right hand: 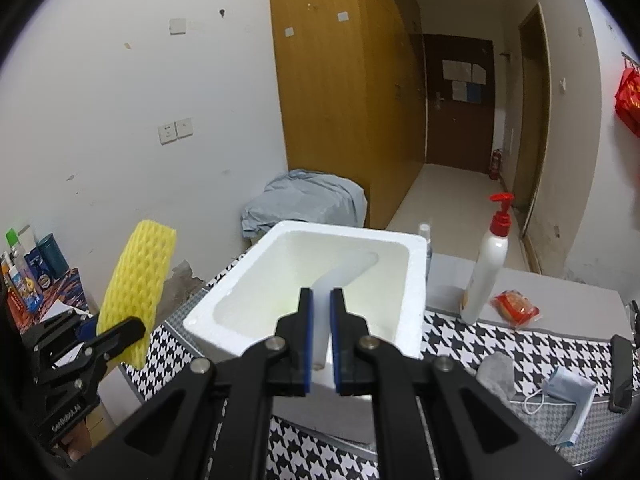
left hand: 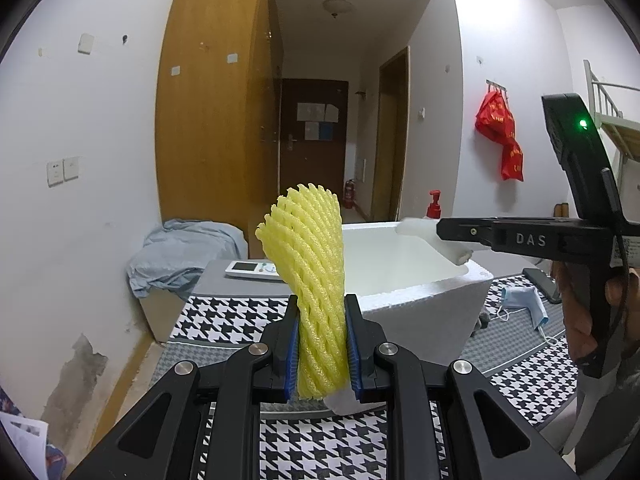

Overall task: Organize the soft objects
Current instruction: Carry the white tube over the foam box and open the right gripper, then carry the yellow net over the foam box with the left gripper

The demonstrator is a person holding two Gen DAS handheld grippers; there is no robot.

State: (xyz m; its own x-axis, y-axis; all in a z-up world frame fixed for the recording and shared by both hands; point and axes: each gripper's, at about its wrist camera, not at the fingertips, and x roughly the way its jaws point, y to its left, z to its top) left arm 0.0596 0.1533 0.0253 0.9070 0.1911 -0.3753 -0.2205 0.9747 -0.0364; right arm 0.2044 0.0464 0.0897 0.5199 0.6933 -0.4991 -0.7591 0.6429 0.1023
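Houndstooth tabletop (right hand: 500, 344) holds foam box (right hand: 416, 280); left fingers (left hand: 322, 344) clamp yellow net (left hand: 312, 264), right fingers (right hand: 320, 340) pinch white strip (right hand: 340, 276).

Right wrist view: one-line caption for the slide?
Right gripper holds a white foam strip over the open styrofoam box; left gripper lifts yellow foam netting beside it.

Both handheld grippers are matte black plastic linkages with round silver pivot screws and blue pads lining the fingers. The right gripper (left hand: 456, 240) carries white "DAS" lettering, a green indicator light and a thin black cable. The left gripper (right hand: 120, 336) bears small white lettering.
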